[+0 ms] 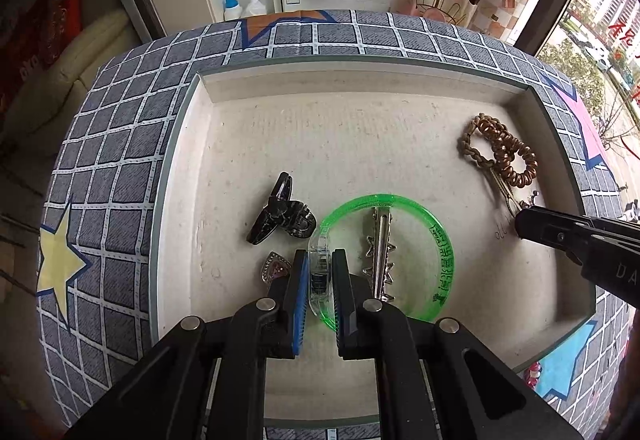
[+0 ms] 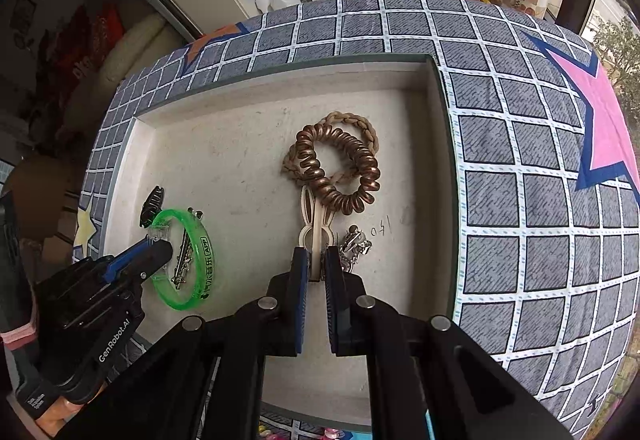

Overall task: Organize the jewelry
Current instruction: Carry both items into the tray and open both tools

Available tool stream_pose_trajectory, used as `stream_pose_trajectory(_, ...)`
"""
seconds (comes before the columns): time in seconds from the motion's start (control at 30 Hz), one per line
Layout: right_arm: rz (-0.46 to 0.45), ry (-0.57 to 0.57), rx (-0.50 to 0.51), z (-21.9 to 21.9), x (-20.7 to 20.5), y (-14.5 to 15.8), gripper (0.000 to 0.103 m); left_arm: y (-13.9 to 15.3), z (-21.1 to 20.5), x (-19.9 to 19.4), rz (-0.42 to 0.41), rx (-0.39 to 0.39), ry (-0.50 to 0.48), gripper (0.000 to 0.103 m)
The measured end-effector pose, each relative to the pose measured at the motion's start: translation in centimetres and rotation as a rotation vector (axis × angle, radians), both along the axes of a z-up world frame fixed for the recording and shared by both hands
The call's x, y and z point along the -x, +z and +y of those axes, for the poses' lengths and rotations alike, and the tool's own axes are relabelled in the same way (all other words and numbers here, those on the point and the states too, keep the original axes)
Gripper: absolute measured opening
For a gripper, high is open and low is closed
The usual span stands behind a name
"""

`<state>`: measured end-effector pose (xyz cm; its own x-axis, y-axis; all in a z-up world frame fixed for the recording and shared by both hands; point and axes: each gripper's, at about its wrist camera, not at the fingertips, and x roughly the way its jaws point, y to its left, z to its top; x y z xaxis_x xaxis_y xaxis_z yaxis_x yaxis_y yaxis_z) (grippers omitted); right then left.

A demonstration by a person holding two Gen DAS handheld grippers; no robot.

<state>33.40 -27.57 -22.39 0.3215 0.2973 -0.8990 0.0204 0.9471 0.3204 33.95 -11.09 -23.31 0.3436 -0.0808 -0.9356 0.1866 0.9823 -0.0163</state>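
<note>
Green bangle (image 1: 400, 240) lies flat in the tray (image 1: 360, 80); left gripper (image 1: 320, 272) is clamped on its clear clasp, fingers straddling the rim. Silver clip (image 1: 380, 256) sits inside the bangle, just right of those fingers. Black claw clip (image 1: 280, 216) and small brooch (image 1: 276, 266) lie just left. Right gripper (image 2: 316, 264) pinches the cream clip (image 2: 316, 224); coil tie (image 2: 340, 168) and braided tie (image 2: 360, 124) lie ahead of it, silver trinket (image 2: 354, 240) just right.

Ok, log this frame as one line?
left tongs: shut on translucent green plastic bangle | right tongs: shut on cream rabbit-shaped hair clip | both in beige tray
</note>
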Motion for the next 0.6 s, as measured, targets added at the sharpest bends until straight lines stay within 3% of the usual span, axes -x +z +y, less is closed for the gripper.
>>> stream_pose_trajectory(0.33, 0.011, 0.001, -0.01, 0.8, -0.1, -0.2, 0.01, 0.7, -0.5, 0.4, -0.03, -0.069, -0.018, 0.022)
stream_pose_trajectory(0.47, 0.014, -0.016, -0.057, 0.3, 0.1, 0.2, 0.011, 1.3, -0.4, 0.8, -0.038, -0.076, -0.018, 0.022)
stream_pose_trajectory(0.6, 0.01, -0.035, -0.1, -0.1, 0.5, 0.8, 0.029, 1.9, -0.2, 1.1, -0.048, -0.068, -0.017, 0.022)
